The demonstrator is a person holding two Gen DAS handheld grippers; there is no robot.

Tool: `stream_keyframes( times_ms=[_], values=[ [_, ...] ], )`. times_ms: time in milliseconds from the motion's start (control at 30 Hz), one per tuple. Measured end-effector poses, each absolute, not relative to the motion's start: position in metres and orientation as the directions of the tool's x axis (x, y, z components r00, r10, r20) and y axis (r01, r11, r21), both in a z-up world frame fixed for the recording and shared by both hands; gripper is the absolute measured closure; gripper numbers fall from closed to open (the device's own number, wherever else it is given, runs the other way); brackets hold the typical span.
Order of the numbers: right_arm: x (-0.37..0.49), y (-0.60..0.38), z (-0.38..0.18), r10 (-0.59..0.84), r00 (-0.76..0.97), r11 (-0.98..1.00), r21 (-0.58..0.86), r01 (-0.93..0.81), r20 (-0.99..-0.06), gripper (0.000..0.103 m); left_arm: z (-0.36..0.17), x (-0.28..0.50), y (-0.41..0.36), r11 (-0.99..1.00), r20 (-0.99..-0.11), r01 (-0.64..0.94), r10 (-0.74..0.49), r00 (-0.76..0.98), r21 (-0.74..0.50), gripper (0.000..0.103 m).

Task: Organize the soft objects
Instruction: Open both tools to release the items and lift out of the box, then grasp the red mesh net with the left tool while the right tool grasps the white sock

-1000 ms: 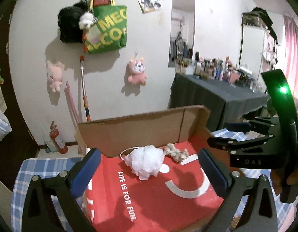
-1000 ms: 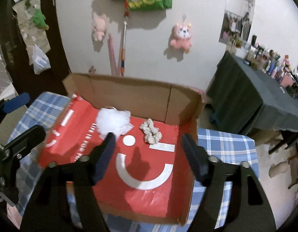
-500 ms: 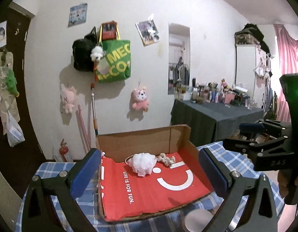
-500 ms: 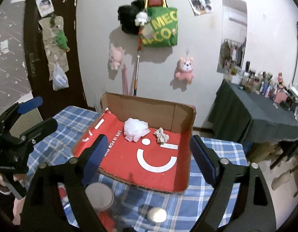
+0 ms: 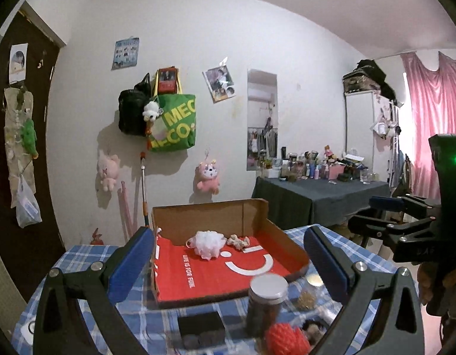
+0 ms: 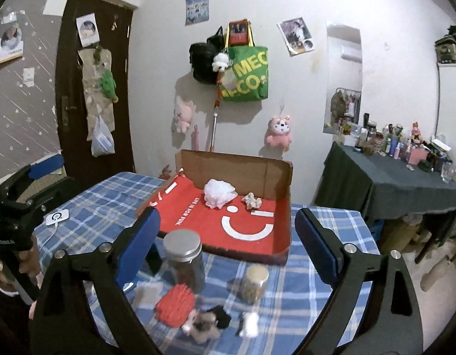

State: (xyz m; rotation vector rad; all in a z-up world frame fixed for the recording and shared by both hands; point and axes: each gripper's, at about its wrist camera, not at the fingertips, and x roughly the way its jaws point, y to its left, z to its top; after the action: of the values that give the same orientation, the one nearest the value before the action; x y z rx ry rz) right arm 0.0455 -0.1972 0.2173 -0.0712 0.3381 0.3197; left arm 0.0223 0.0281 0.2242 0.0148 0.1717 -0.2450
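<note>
A red-lined cardboard box [image 5: 210, 216] [image 6: 228, 165] sits at the far side of the blue checked table. Inside it lie a white bath pouf [image 5: 208, 242] [image 6: 219, 192] and a beige scrunchie [image 5: 238, 241] [image 6: 251, 201]. Nearer me on the cloth are a red knitted ball [image 5: 284, 338] [image 6: 174, 301] and a small brown-and-black plush [image 6: 204, 322]. My left gripper [image 5: 228, 263] is open and holds nothing, well back from the box. My right gripper [image 6: 228, 236] also hangs back; its jaws are opening with nothing gripped between them.
A tall silver-lidded jar [image 5: 266, 298] [image 6: 183, 260] and a smaller jar [image 6: 253, 284] stand in front of the box. A black block [image 5: 201, 322] and a white pad with a cable [image 6: 57, 217] lie on the cloth. A cluttered dark side table [image 6: 390, 183] stands to the right.
Both grippers have pulled back from the box, so it looks smaller and the jars, red ball and plush have come into view. The right jaws stand wider apart.
</note>
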Motion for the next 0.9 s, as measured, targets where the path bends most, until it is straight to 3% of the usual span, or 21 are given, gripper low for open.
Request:
stream_keyframes(
  times_ms=[400,900],
  values=[
    [-0.016,-0.191,0.145,0.199,0.935,0.975,-0.035,-0.218,-0.295,0.007,0.158,-0.026,0.032,0.985,-0.206,0.165,-0.17,0.964,-0.042,0.0],
    [0.007,-0.187,0.066,0.15,0.886,0.982,-0.038,-0.185,-0.439,0.007,0.077,-0.002,0.023,0.985,-0.406,0.156,-0.173,0.897,-0.075,0.0]
  ],
)
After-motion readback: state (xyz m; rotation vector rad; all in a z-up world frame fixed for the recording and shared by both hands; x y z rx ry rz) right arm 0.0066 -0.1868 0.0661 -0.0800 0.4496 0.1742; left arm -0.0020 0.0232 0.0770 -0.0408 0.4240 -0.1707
